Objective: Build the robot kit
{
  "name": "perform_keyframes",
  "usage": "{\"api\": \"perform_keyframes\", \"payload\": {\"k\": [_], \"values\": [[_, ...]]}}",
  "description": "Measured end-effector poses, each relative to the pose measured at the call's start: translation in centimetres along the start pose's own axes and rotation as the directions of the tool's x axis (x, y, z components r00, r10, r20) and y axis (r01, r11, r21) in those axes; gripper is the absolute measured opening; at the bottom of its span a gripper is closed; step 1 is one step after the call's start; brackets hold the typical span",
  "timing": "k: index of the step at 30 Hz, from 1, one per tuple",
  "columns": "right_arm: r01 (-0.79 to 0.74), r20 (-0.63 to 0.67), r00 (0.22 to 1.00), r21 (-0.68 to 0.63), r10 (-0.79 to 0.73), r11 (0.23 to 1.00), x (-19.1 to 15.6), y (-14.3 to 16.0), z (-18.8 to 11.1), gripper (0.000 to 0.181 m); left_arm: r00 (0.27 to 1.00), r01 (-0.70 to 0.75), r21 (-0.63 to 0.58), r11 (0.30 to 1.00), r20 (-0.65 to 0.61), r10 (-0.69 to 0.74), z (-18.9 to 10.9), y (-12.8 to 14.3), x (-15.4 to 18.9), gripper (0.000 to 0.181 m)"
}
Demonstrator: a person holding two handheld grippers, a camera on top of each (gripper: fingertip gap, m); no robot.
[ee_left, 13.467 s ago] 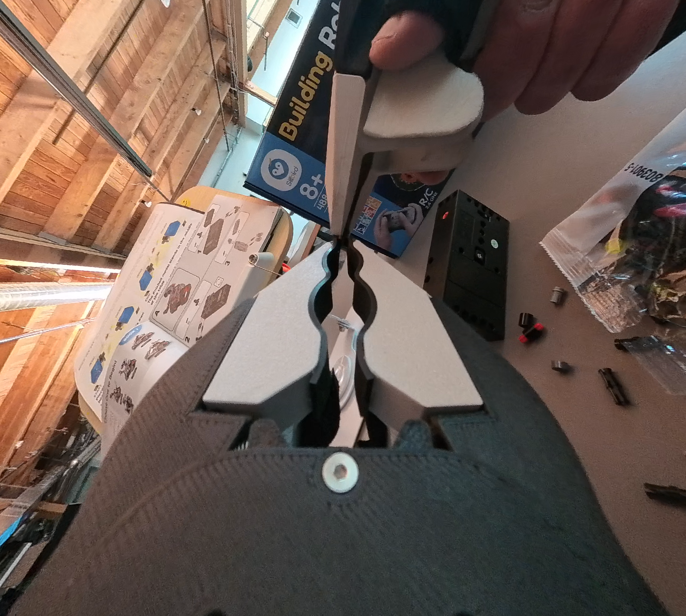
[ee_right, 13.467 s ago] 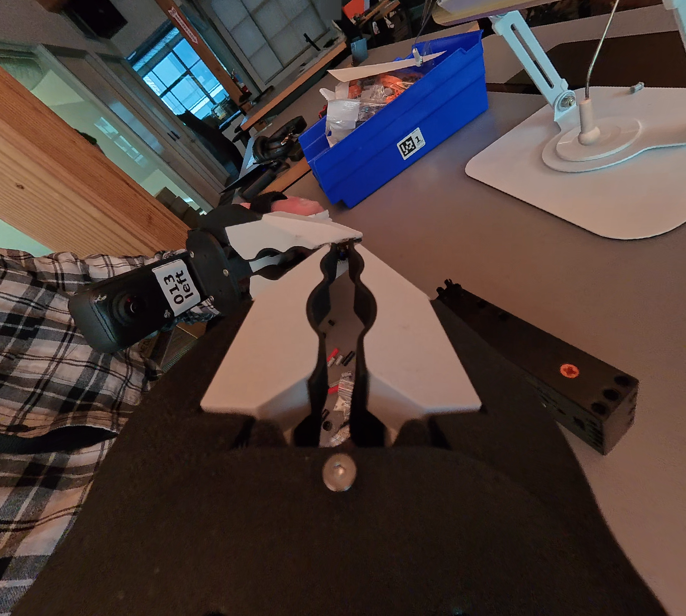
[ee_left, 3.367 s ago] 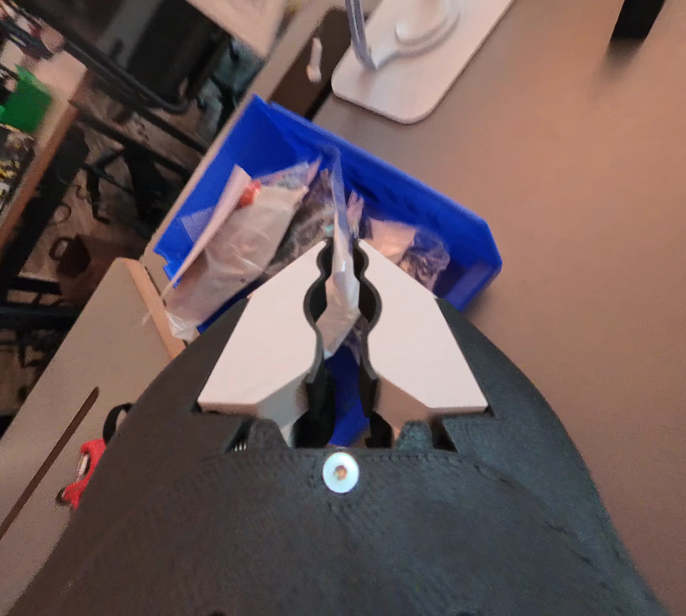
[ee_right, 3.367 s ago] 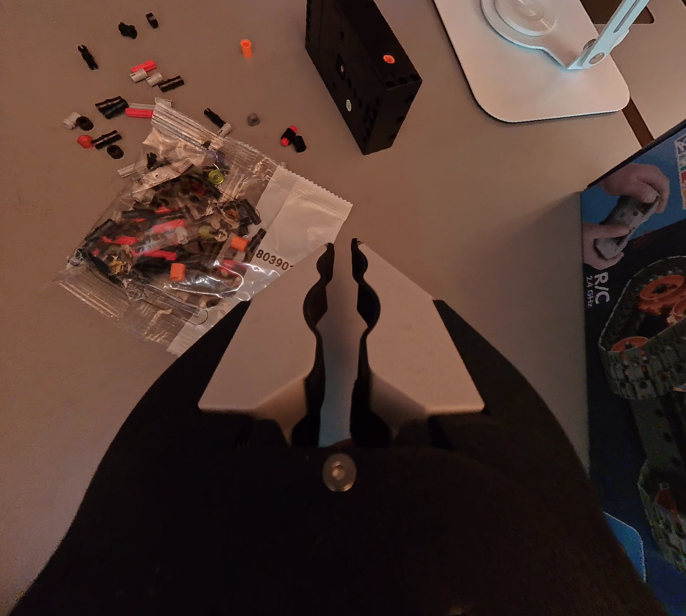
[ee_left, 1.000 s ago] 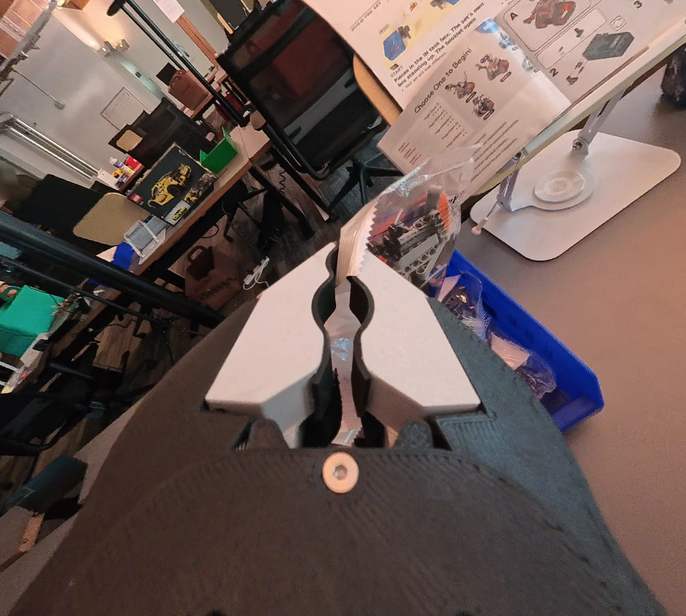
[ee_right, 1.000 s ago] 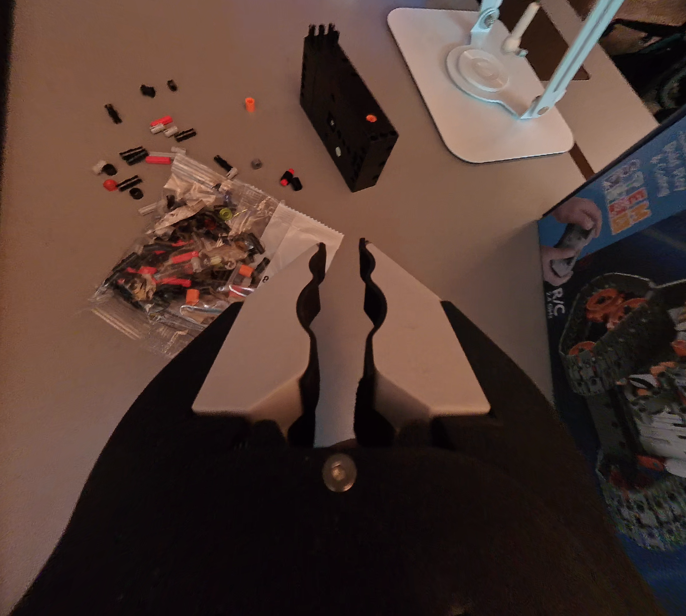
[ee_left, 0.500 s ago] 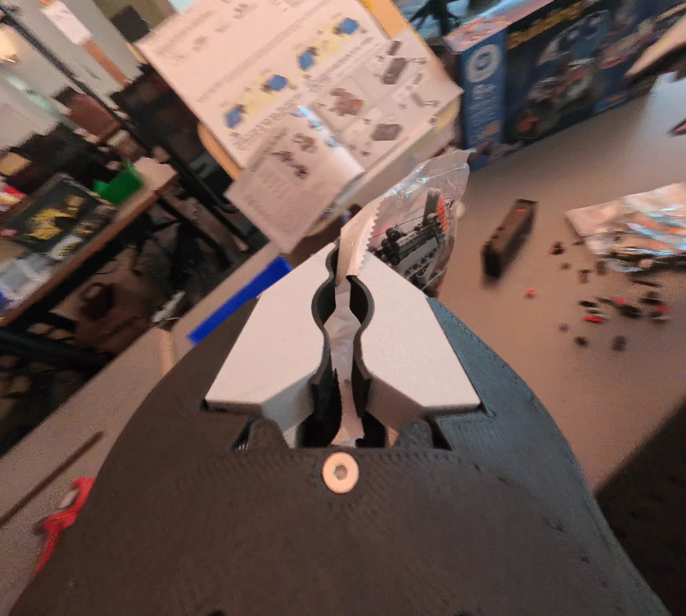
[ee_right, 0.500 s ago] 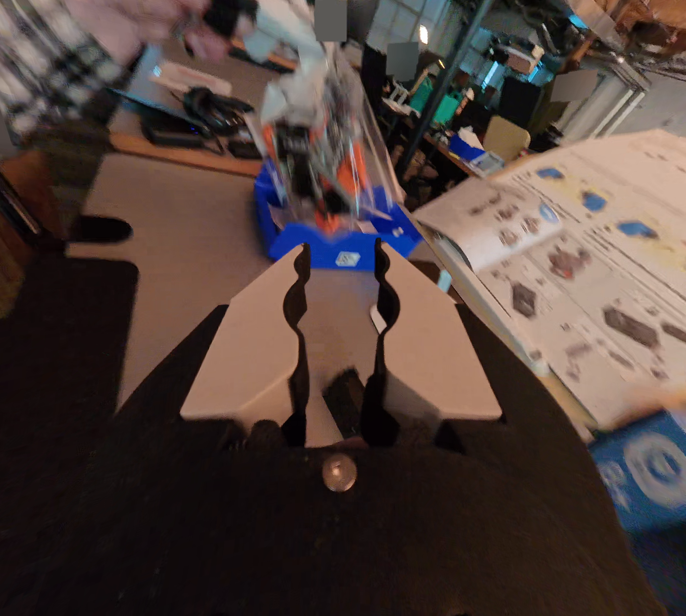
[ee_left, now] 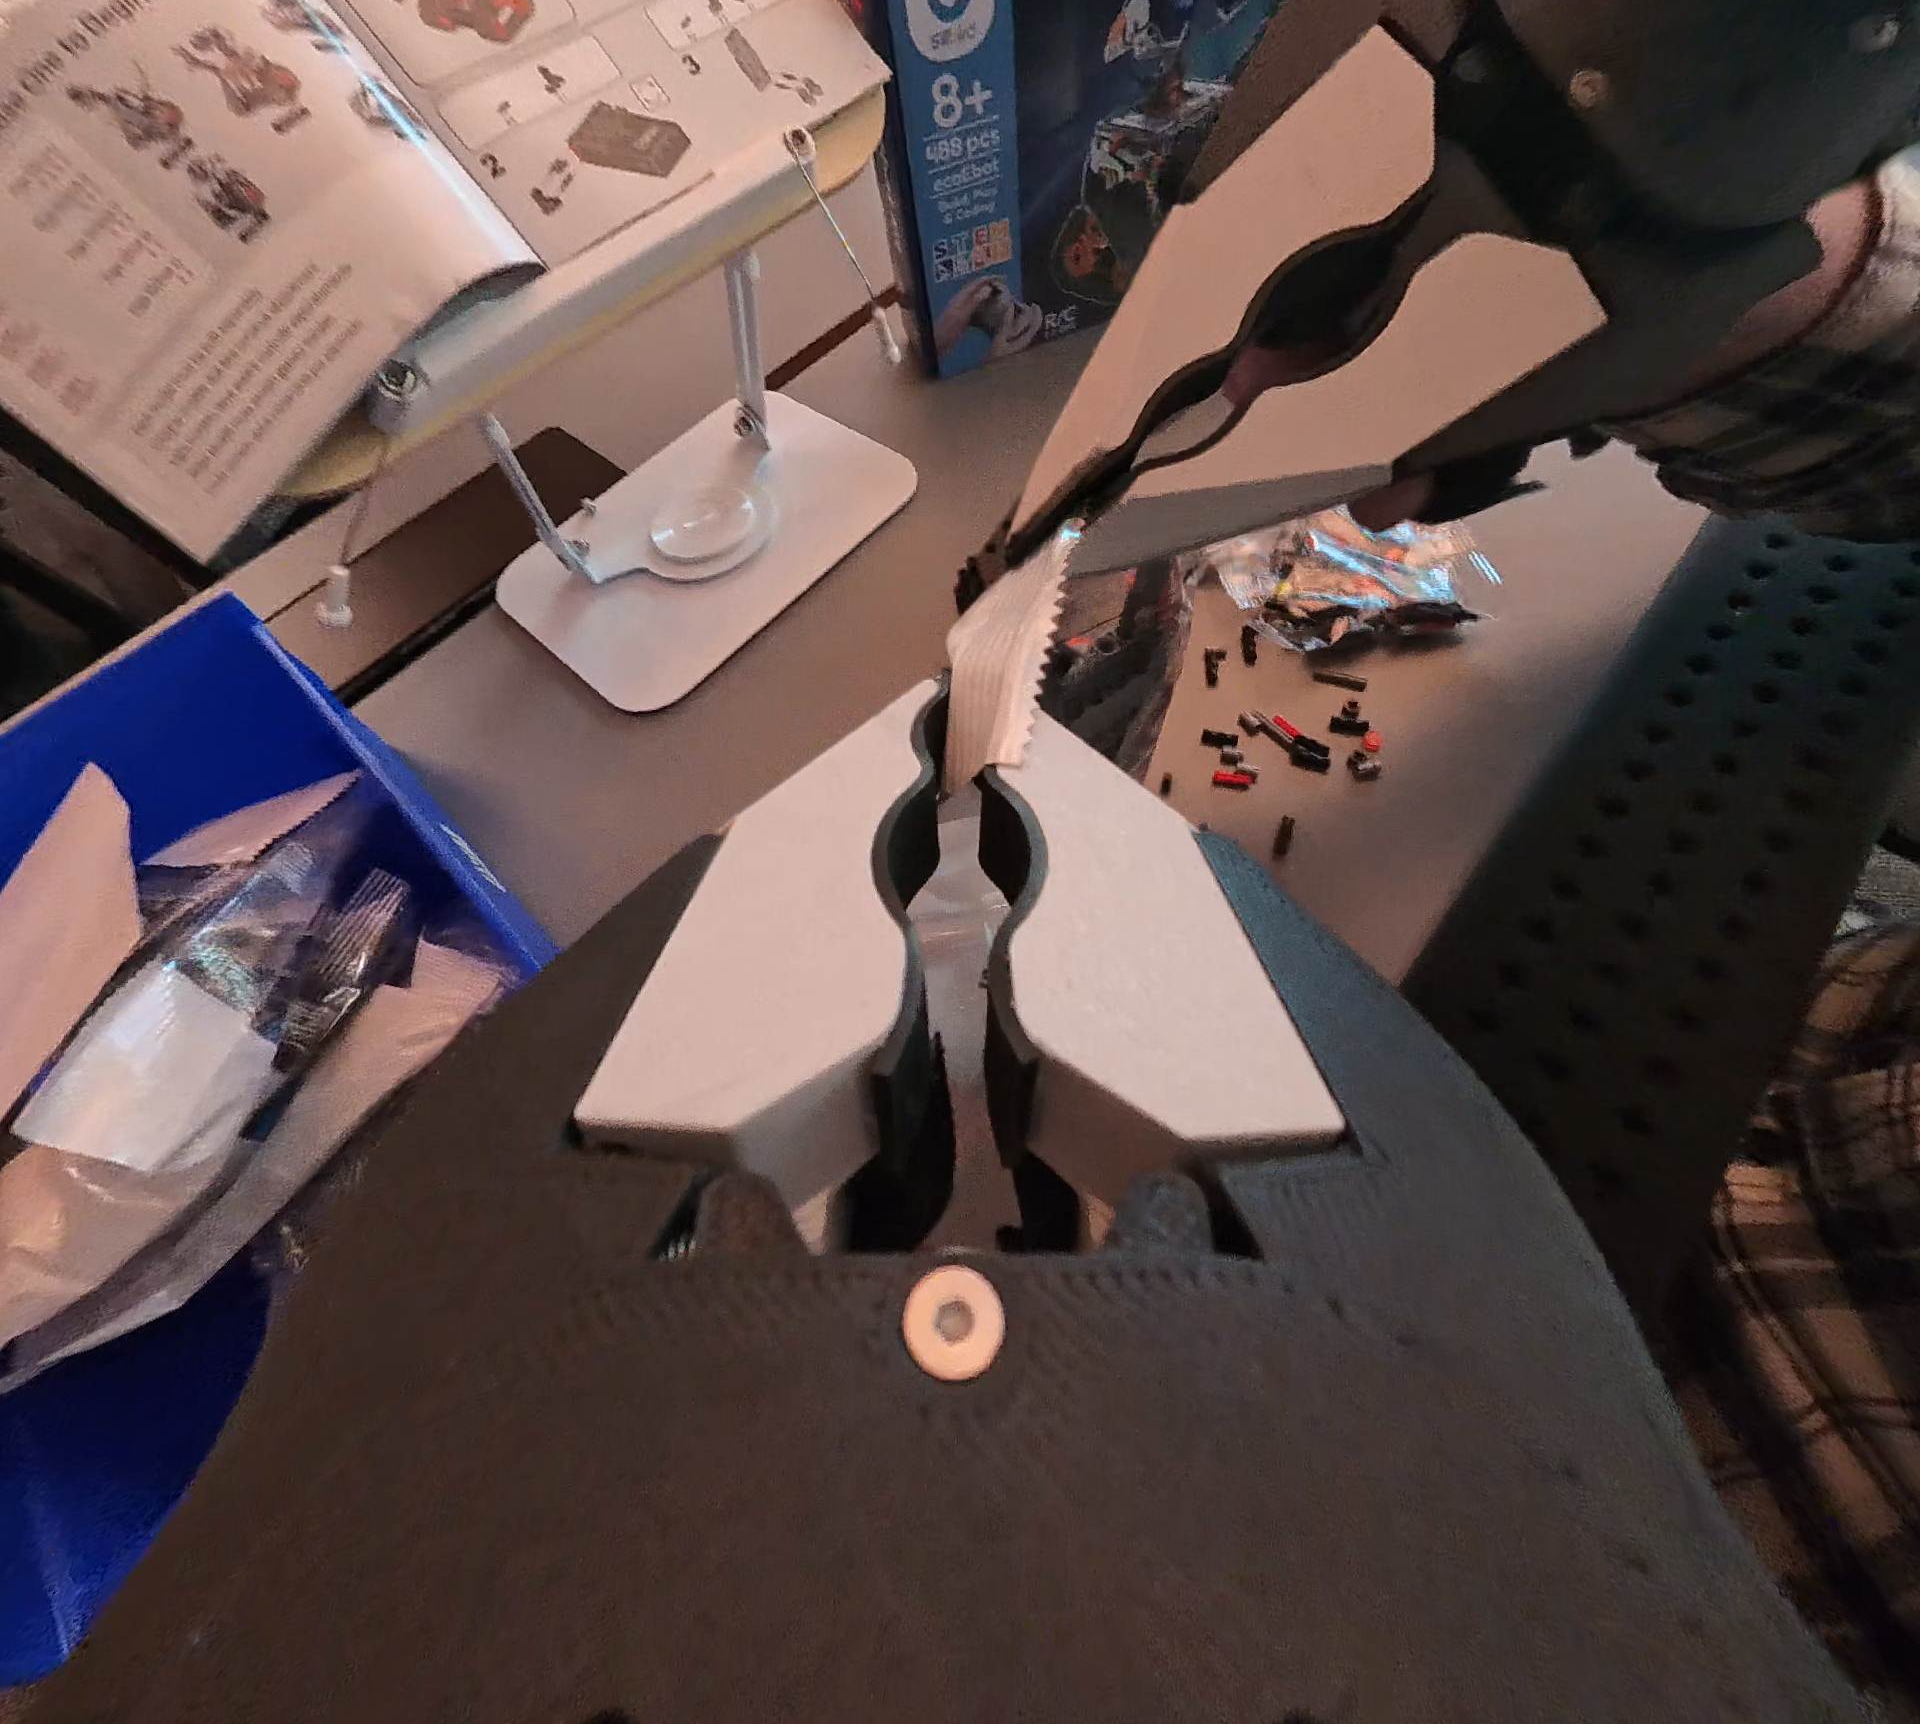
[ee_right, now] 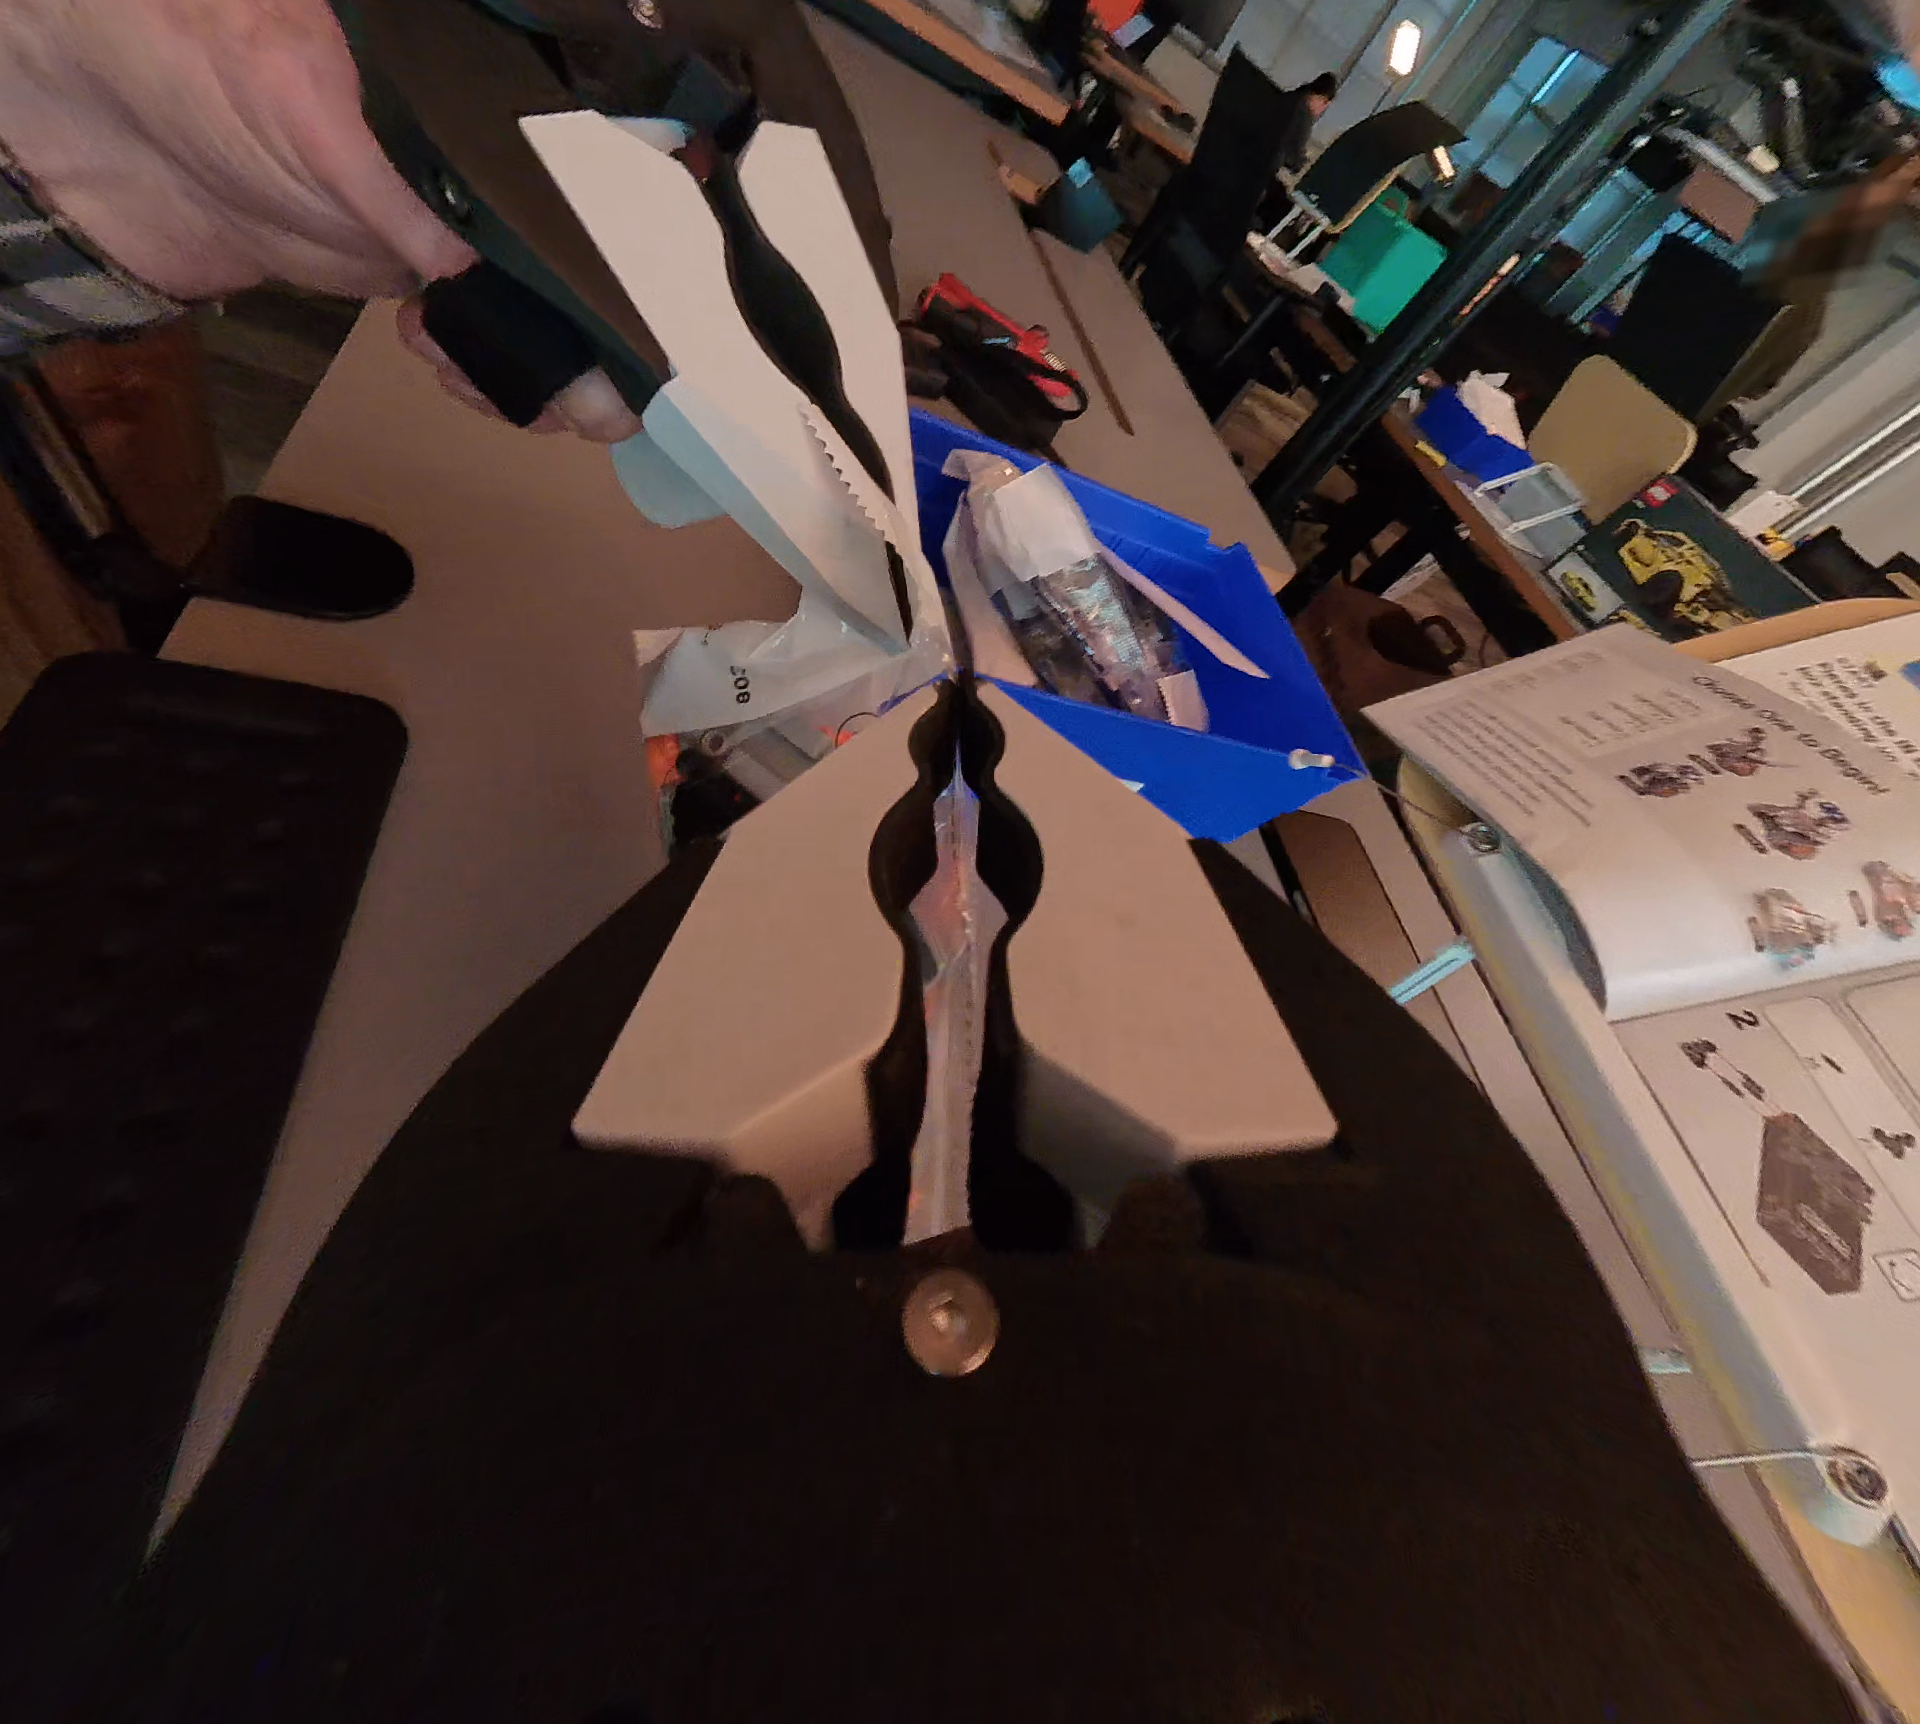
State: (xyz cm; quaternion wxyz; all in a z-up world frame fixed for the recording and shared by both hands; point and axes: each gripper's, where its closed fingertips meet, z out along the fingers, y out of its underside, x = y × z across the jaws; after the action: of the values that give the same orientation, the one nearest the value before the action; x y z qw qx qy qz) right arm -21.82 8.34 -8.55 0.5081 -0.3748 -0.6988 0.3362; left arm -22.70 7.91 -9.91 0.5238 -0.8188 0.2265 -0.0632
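Both grippers were clamped on one bag, tips nearly meeting above the table. Our left gripper had its jaws pressed together on the bag at its white saw-toothed edge, with the strip standing up out of the fingertips. Our right gripper was closed too, with clear film running down the slot between its fingers. It pinched the same edge from the opposite side, so the bag hung in the air between the two tools, its clear body and small parts sagging below. A hand showed on the left gripper's handle. Just beside the left gripper sat a blue bin with more bags in it. Farther out on the table stood a white stand carrying an open booklet, and behind that an upright box. Near the right gripper, loose parts lay scattered on the table, black and red, beside a second bag lying flat. A black perforated panel filled the right edge; we could not tell what it was.
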Motion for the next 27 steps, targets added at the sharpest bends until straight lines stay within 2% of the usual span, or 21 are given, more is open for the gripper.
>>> {"api": "perform_keyframes", "payload": {"k": [2, 7, 10, 14, 16, 18, 21, 27], "values": [[-0.024, 0.039, 0.999, -0.032, 0.025, 0.999, -0.6, 0.5, 0.4, 0.000, 0.999, -0.049, -0.011, 0.999, -0.017, 0.049, 0.0, 0.8, 0.3, 0.000], [-0.098, 0.136, 0.984, -0.106, 0.112, 0.990, -1.6, 1.9, 1.4, 0.000, 0.989, -0.147, 0.122, 0.982, 0.024, 0.145, -1.3, -0.7, 0.6, 0.017], [-0.136, 0.166, 0.974, -0.119, 0.155, 0.983, -2.1, 2.1, 1.9, 0.000, 0.976, -0.207, 0.062, 0.976, 0.075, 0.203, -0.8, 0.3, 0.5, 0.000], [-0.162, 0.183, 0.966, -0.125, 0.184, 0.979, -2.3, 2.3, 2.6, 0.000, 0.981, -0.181, 0.062, 0.982, 0.081, 0.176, -0.8, 0.9, 0.2, 0.000], [-0.138, 0.160, 0.975, -0.117, 0.156, 0.984, -2.2, 2.2, 2.9, 0.000, 0.983, -0.168, 0.064, 0.984, 0.090, 0.162, -0.9, 1.1, 0.0, 0.000], [-0.087, 0.127, 0.987, -0.088, 0.097, 0.992, -2.2, 1.5, 3.1, 0.014, 0.988, -0.142, 0.074, 0.987, 0.073, 0.137, -0.9, 1.1, 0.0, 0.000], [0.000, 0.083, 0.997, -0.071, 0.005, 0.997, -2.0, 0.8, 3.4, 0.002, 0.994, -0.105, 0.083, 0.991, 0.040, 0.102, -1.1, 1.2, -0.1, 0.000], [0.095, -0.006, 0.995, -0.078, -0.096, 0.992, -1.6, 0.6, 4.1, 0.000, 0.999, -0.032, 0.099, 0.995, 0.041, 0.028, -1.1, 1.2, -1.2, 0.000]]}}
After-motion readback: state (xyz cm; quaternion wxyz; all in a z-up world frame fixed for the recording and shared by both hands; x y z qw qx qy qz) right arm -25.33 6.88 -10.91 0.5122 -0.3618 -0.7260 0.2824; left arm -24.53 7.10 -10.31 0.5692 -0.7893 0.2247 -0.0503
